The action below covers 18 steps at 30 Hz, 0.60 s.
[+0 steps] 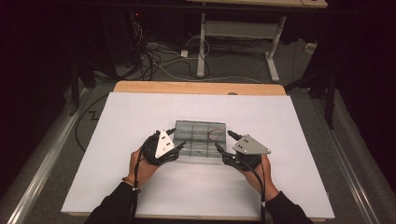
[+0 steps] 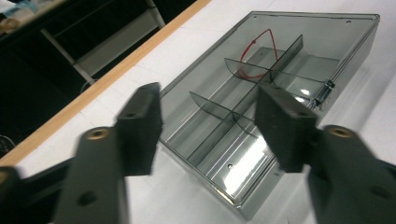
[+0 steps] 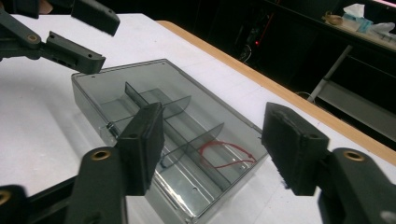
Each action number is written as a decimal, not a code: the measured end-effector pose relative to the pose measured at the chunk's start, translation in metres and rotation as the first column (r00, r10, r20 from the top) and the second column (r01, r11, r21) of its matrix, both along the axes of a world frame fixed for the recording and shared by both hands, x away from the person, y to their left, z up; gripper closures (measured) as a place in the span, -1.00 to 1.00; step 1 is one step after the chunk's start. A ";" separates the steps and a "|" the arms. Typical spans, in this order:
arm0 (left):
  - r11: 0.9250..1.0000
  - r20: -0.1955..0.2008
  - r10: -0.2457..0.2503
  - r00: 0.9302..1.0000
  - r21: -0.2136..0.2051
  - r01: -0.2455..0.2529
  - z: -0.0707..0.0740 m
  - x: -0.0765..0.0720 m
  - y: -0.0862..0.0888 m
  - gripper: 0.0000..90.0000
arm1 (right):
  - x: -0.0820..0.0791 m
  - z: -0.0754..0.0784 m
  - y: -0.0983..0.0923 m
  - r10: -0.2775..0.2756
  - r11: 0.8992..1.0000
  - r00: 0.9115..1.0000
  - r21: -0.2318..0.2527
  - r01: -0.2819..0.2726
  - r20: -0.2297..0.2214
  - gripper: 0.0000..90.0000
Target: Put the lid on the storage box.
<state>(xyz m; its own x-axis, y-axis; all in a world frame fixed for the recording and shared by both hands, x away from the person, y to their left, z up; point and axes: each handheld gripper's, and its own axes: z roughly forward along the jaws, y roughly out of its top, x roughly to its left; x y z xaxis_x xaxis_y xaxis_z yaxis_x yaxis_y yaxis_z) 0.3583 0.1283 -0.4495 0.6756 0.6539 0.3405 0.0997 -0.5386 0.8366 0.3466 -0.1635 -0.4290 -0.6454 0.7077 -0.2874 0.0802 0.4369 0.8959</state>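
A clear grey plastic organiser box [image 1: 200,138] with a shut lid lies flat in the middle of the white table. Inner dividers split it into several compartments, and a thin red loop [image 1: 215,136] lies in the far right one. In the left gripper view the box [image 2: 261,107] stretches away from the jaws, and the red loop [image 2: 254,51] lies at its far end. My left gripper [image 1: 179,137] is open at the box's left end. My right gripper [image 1: 224,140] is open at its right end. Over the box [image 3: 173,130] and red loop [image 3: 229,156], the right gripper view shows the left gripper [image 3: 93,42].
The white table top [image 1: 140,112] has a wooden far edge [image 1: 201,87]. Beyond it stand a desk frame [image 1: 238,42] and tangled cables [image 1: 154,58] on the floor. Bare table surface lies all around the box.
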 end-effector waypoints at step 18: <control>1.000 0.025 0.012 1.000 0.010 -0.012 -0.013 -0.039 0.040 -0.60 | -0.029 -0.010 -0.040 0.004 1.000 1.000 -0.001 -0.004 -0.011 -0.53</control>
